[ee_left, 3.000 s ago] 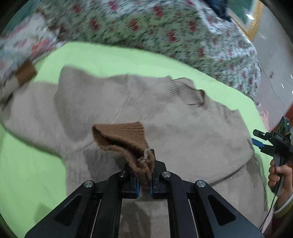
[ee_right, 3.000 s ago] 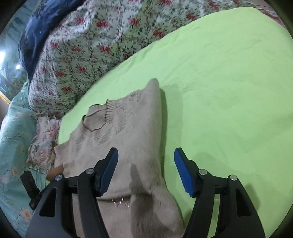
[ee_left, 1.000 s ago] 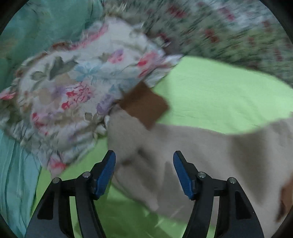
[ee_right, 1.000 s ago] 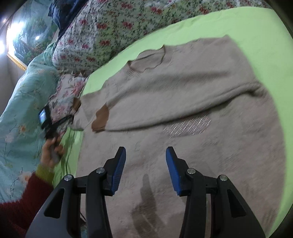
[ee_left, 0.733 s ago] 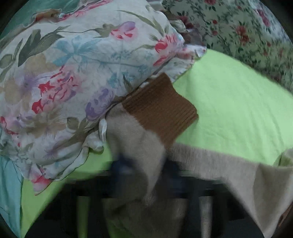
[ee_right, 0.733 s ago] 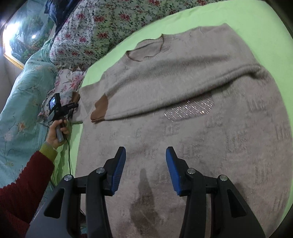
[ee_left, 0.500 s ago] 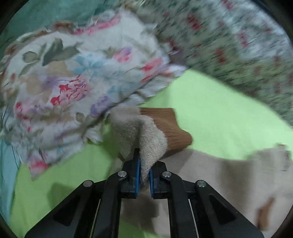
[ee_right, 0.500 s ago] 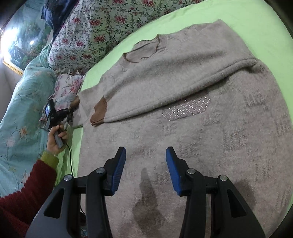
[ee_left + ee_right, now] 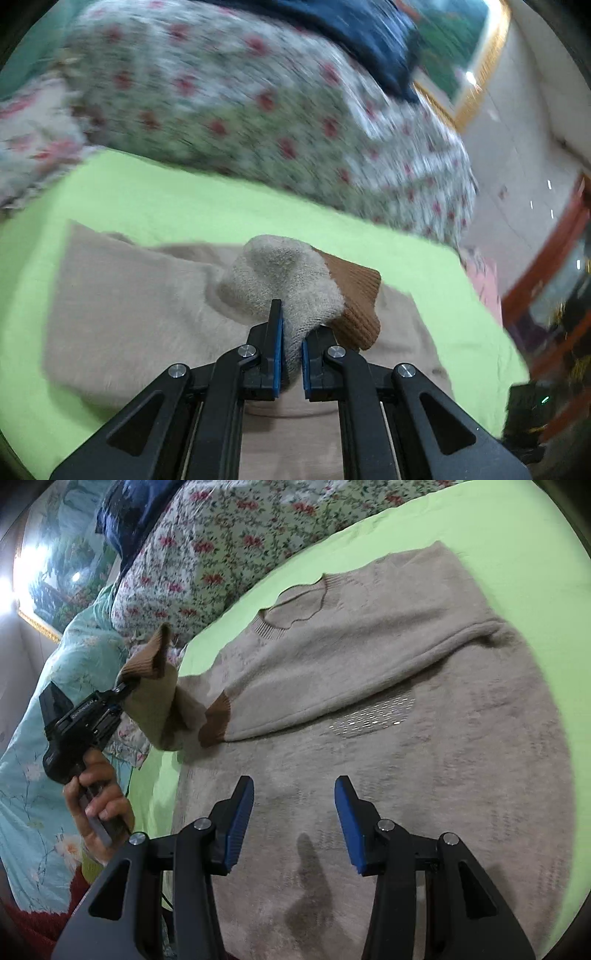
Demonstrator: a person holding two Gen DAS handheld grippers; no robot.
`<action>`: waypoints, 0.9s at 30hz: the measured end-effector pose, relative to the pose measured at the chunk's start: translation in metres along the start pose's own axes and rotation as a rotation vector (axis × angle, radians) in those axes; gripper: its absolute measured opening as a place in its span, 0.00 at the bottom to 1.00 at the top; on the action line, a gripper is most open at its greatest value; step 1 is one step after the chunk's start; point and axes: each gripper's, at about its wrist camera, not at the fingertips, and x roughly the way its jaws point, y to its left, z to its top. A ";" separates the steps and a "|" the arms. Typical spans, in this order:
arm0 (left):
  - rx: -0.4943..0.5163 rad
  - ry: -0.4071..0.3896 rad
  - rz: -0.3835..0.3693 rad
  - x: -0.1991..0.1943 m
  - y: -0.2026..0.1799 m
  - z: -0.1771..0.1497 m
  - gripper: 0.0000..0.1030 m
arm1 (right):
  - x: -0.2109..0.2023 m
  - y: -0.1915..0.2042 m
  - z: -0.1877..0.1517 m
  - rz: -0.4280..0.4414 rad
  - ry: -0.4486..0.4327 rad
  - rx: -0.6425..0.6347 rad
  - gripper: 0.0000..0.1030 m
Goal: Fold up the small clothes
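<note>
Beige knit sweater (image 9: pixel 388 686): lay spread on a lime-green sheet (image 9: pixel 517 535), right sleeve folded across the chest.
Left sleeve (image 9: pixel 284 280), brown cuff (image 9: pixel 356 299): lifted at the left, pinched in the clenched left gripper (image 9: pixel 291 354).
Right gripper (image 9: pixel 293 823): jaws apart, nothing between them, over the near hem.
Floral quilt (image 9: pixel 229 535): far side.

A bedroom in a home: a bed spread with a lime-green sheet (image 9: pixel 498 528), a rose-print quilt (image 9: pixel 221 535) heaped along its far side, a floral pillow (image 9: pixel 26 125), a turquoise flowered cover (image 9: pixel 33 775), and a gilt-framed landscape painting (image 9: pixel 48 572) on the wall.
</note>
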 end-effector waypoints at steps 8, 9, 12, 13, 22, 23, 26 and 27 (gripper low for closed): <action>0.054 0.195 -0.011 0.100 -0.042 -0.044 0.07 | -0.016 -0.020 0.011 -0.022 -0.041 0.029 0.46; 0.047 0.214 -0.013 0.106 -0.040 -0.049 0.07 | -0.015 -0.021 0.013 -0.022 -0.042 0.031 0.46; 0.018 0.248 -0.021 0.118 -0.033 -0.054 0.12 | -0.007 -0.019 0.019 -0.009 -0.038 0.026 0.46; 0.007 0.255 -0.033 0.117 -0.029 -0.053 0.17 | -0.004 -0.017 0.021 -0.002 -0.036 0.024 0.46; -0.014 0.184 0.039 0.031 0.011 -0.071 0.57 | 0.049 -0.011 0.059 0.017 -0.027 0.049 0.46; -0.009 0.163 0.089 0.017 0.021 -0.074 0.59 | 0.056 -0.011 0.065 -0.001 -0.024 0.047 0.46; -0.044 0.126 0.238 -0.013 0.059 -0.081 0.62 | 0.081 -0.013 0.080 0.005 0.001 0.072 0.46; -0.073 0.127 0.264 -0.018 0.073 -0.081 0.62 | 0.089 -0.015 0.084 0.008 0.016 0.086 0.46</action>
